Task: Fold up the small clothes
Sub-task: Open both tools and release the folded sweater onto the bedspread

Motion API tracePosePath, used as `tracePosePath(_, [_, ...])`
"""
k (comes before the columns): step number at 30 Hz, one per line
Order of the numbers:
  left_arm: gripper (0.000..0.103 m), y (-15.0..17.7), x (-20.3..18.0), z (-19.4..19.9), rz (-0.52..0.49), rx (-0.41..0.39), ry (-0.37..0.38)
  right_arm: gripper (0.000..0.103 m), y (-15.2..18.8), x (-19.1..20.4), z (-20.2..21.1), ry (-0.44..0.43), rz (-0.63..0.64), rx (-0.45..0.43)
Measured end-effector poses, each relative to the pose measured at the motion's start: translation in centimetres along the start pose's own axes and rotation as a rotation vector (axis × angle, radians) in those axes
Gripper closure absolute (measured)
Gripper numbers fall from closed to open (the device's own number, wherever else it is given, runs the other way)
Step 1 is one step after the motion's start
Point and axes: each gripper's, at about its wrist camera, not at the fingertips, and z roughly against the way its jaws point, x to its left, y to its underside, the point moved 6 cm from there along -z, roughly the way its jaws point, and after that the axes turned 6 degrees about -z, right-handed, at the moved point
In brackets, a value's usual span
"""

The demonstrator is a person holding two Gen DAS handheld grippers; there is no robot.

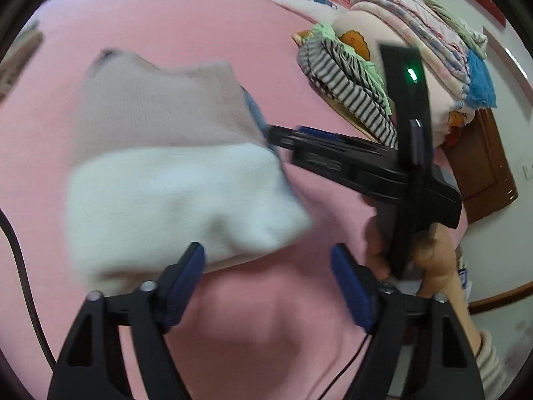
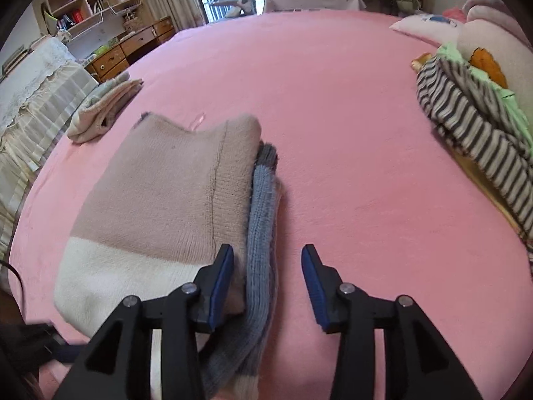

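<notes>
A small knit sweater (image 2: 160, 200), tan at the top and white at the bottom with a grey-blue sleeve (image 2: 263, 206) along its right side, lies folded on the pink bed (image 2: 349, 133). It also shows in the left wrist view (image 1: 166, 166), blurred. My right gripper (image 2: 266, 276) is open, its jaws straddling the sleeve at the sweater's near right edge; in the left wrist view its fingertips (image 1: 276, 133) reach the sweater's right edge. My left gripper (image 1: 268, 266) is open and empty, just below the white end.
A pile of striped and green clothes (image 2: 466, 116) lies at the bed's right, with stacked folded blankets (image 1: 433, 43) and a pillow (image 2: 426, 23) behind. A folded garment (image 2: 103, 103) sits at the far left. A desk and shelves (image 2: 116, 33) stand beyond the bed.
</notes>
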Motion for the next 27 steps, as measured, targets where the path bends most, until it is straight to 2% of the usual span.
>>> tracePosePath(2, [0.023, -0.1, 1.5, 2.5, -0.025, -0.035, -0.045, 0.06, -0.1, 0.4, 2.0, 0.031, 0.01, -0.048])
tracePosePath(4, [0.019, -0.5, 3.6, 4.7, -0.06, -0.062, -0.16, 0.06, -0.1, 1.2, 3.6, 0.04, 0.014, -0.078])
tracePosePath(5, [0.018, -0.6, 5.3, 5.8, -0.067, -0.082, -0.253, 0.06, 0.0, 1.7, 4.3, 0.025, 0.019, -0.092])
tracePosePath(7, [0.018, -0.7, 7.8, 6.8, -0.051, -0.105, -0.371, 0.062, 0.5, 3.4, 5.6, -0.005, 0.036, -0.11])
tracePosePath(8, [0.018, -0.5, 9.3, 6.9, -0.032, -0.097, -0.395, 0.063, 1.0, 4.7, 6.1, -0.031, 0.052, -0.116])
tracePosePath(10, [0.019, 0.2, 11.3, 6.9, 0.022, -0.083, -0.371, 0.071, 2.5, 7.3, 6.1, -0.09, 0.09, -0.102])
tracePosePath(12, [0.019, 0.6, 11.5, 6.0, 0.038, -0.076, -0.327, 0.075, 4.3, 9.3, 5.2, -0.11, 0.139, -0.077])
tracePosePath(14, [0.019, 1.2, 11.1, 4.0, -0.01, -0.059, -0.307, 0.079, 5.8, 10.1, 3.5, -0.066, 0.184, -0.051])
tracePosePath(16, [0.018, 2.2, 10.9, 1.1, -0.05, -0.026, -0.342, 0.081, 7.0, 9.4, 1.7, -0.018, 0.192, -0.02])
tracePosePath(18, [0.018, 3.0, 11.6, -0.9, -0.054, 0.016, -0.359, 0.084, 7.9, 7.5, 0.4, -0.01, 0.148, 0.007])
tracePosePath(20, [0.018, 3.7, 12.4, -3.1, -0.016, 0.054, -0.31, 0.084, 8.8, 5.6, 0.1, -0.049, 0.101, 0.019])
tracePosePath(23, [0.018, 4.0, 13.5, -3.4, 0.011, 0.058, -0.26, 0.086, 9.5, 4.3, 0.2, -0.054, 0.077, 0.022])
tracePosePath(27, [0.018, 4.1, 13.7, -3.2, -0.009, 0.053, -0.256, 0.089, 10.0, 3.2, 0.6, -0.061, 0.045, 0.025])
